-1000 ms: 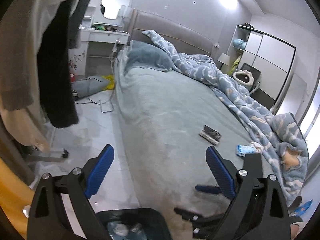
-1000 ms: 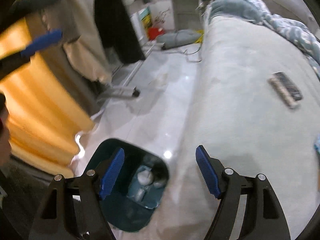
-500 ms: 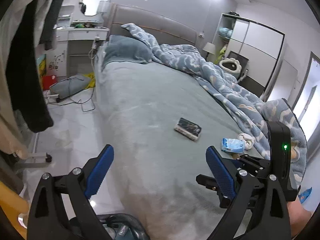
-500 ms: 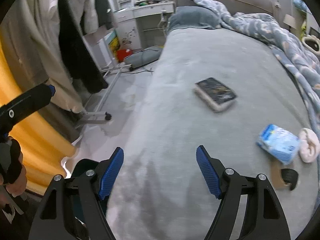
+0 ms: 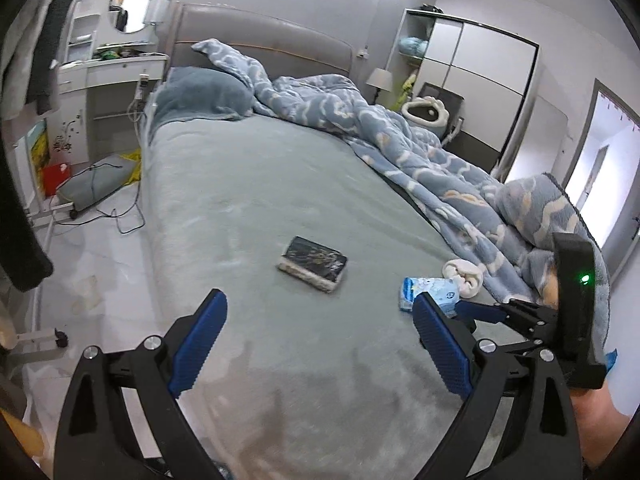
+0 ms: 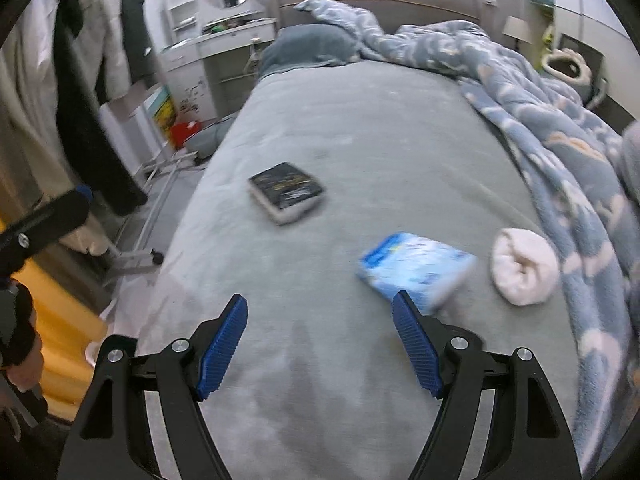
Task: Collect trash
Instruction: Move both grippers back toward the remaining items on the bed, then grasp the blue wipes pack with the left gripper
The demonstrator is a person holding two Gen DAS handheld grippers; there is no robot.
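Right gripper point(image 6: 320, 342): jaws wide, empty, aimed at blue packet point(image 6: 416, 270) beside book point(image 6: 286, 192), ready to grab.
Left gripper point(image 5: 318, 350): agape, idle.

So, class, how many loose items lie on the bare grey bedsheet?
3: a dark book mid-bed, a blue packet nearer the blanket, a white roll beside it. The blanket may hide more.

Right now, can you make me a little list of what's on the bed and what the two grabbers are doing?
place: bed with grey cover
book: dark book, lying flat
packet: blue-and-white packet, nearest the right gripper
cloth: rolled white cloth, beside the blue blanket
left gripper: open, empty
right gripper: open, empty
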